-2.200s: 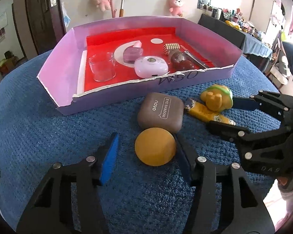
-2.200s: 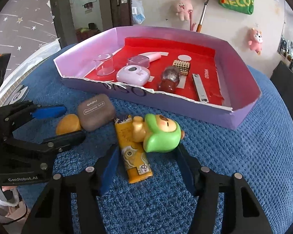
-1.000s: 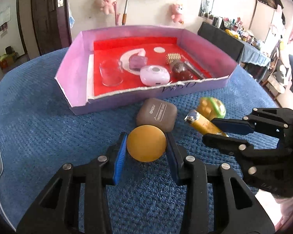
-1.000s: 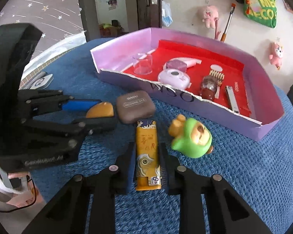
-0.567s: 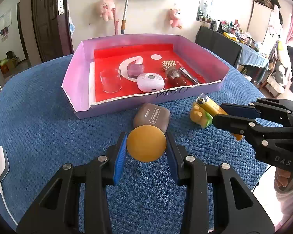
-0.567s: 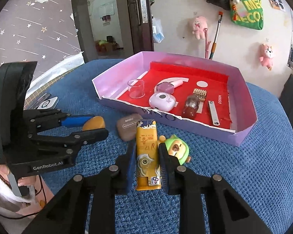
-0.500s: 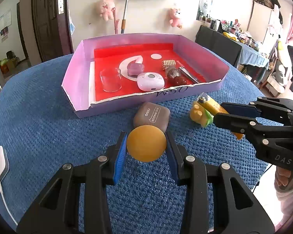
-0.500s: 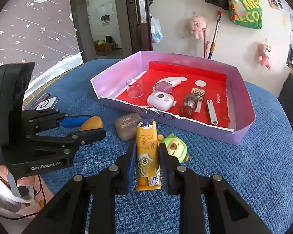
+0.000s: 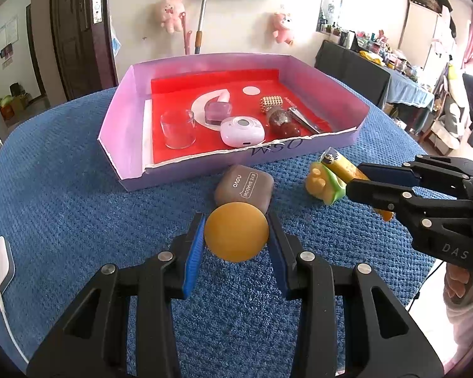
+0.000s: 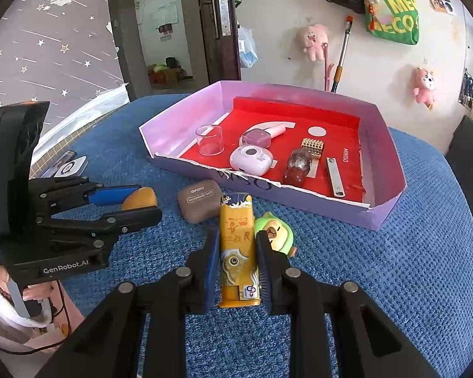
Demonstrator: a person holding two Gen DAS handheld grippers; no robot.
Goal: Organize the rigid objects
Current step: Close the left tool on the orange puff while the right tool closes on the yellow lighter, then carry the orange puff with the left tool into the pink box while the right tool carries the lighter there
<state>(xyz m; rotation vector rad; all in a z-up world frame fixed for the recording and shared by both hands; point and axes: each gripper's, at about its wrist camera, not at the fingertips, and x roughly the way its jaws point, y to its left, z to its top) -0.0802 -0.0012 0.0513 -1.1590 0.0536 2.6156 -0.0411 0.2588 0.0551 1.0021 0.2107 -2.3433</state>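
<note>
Since the earlier frames both claws have closed on their objects and lifted them off the blue surface (image 9: 63,189).

Left wrist view: at lower centre the left claw (image 9: 236,236) is clenched on an orange disc (image 9: 236,236). A brown eyeshadow case (image 9: 244,187) lies just above it, and the purple tray (image 9: 126,126) fills the upper middle.

Right wrist view: at lower centre the right claw (image 10: 238,252) grips a yellow lighter (image 10: 238,252) by its long sides. A green toy (image 10: 276,231) sits just right of it, below the tray's torn front wall.

Risk, as I judge it: the smooth disc could slip from the pads, or either object could catch the tray's front wall on the way in.
</note>
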